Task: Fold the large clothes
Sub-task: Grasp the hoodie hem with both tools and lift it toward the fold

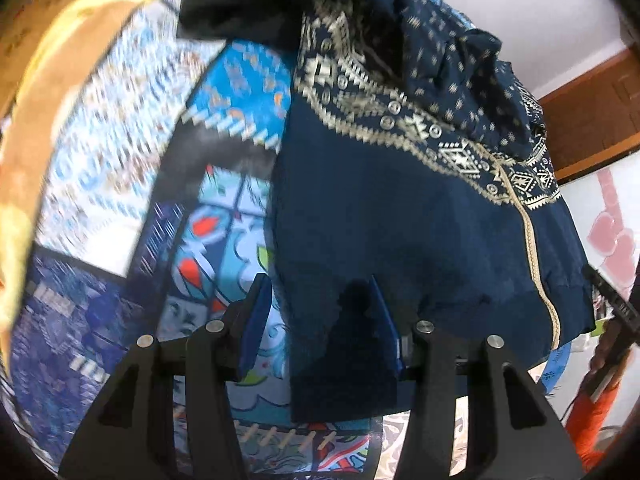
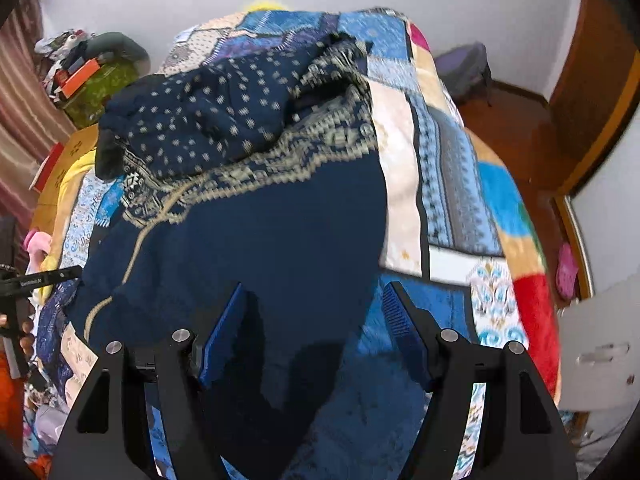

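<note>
A large navy garment [image 1: 400,216] with a beige patterned band and dotted upper part lies on a patchwork bedspread [image 1: 120,184]. My left gripper [image 1: 320,320] is open, its jaws wide apart, over the garment's lower left corner; cloth lies between the blue pads [image 1: 256,320]. In the right wrist view the same garment [image 2: 272,232] spreads up the bed, its top bunched. My right gripper [image 2: 316,332] is open over the garment's lower right edge, with cloth and bedspread [image 2: 452,184] between its pads [image 2: 222,332].
A wooden door and frame [image 2: 592,80] stand at the right. A cluttered green box [image 2: 96,80] and a curtain are at the far left of the bed. The other gripper and hand [image 2: 16,304] show at the left edge. A dark backpack [image 2: 464,68] sits on the floor.
</note>
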Available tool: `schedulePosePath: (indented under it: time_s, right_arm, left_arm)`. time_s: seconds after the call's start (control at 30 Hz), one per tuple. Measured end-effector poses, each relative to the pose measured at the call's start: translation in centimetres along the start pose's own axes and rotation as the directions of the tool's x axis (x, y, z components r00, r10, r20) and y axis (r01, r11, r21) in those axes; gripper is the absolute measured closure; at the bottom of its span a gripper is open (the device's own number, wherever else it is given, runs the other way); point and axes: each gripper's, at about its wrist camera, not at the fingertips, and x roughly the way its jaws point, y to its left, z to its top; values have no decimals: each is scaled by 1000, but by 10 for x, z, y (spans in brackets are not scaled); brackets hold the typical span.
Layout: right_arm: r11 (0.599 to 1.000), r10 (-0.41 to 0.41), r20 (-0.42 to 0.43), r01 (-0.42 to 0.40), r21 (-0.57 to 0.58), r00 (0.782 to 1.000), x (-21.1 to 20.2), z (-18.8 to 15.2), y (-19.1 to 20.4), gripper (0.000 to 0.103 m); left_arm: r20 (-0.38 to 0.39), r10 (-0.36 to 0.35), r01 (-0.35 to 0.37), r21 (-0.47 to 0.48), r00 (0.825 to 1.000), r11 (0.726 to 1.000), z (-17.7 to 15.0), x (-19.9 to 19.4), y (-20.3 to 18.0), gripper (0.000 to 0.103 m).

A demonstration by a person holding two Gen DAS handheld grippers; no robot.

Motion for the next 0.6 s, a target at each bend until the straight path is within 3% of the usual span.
schedulePosePath:
  time_s: [0.07,0.1,0.17,0.33,0.37,0.47,0.53,0.6]
  right_arm:
    - [999,37,-18,-36,33,999,4,-4,-4,36]
    - [994,85,-29,-83,65,996,7,-8,-8,36]
    - [977,174,-45,-167,135,984,15,-14,-14,36]
    - [959,219,-7,-214,188,976,18,-18,-15,33]
    - [959,219,-3,-214,184,976,18,-17,-14,34]
    - [972,190,19,-191,135,982,16,-13,-1,46]
    - [980,168,39,-171,104,985,12,-12,5,58]
    - [987,144,69,-148,65,987,5,-8,11,77]
  left_arm:
    - [-18,-40,39,-42,999,998,-3,7,3,54]
    - [-33,-88,85,-84,996,993,-6,13,6,54]
    - [-14,-99,96,-114,995,989,-8,16,8,53]
    - [6,-120,120,-117,993,986,-7,18,2,53]
    - [13,-111,112,-115,994,987,-6,17,0,61]
    - [25,-71,73,-85,997,994,-1,14,-10,88]
    - [52,-57,59,-48,997,997,3,10,-21,90]
    - [88,-54,55,-7,995,998,8,-1,-34,91]
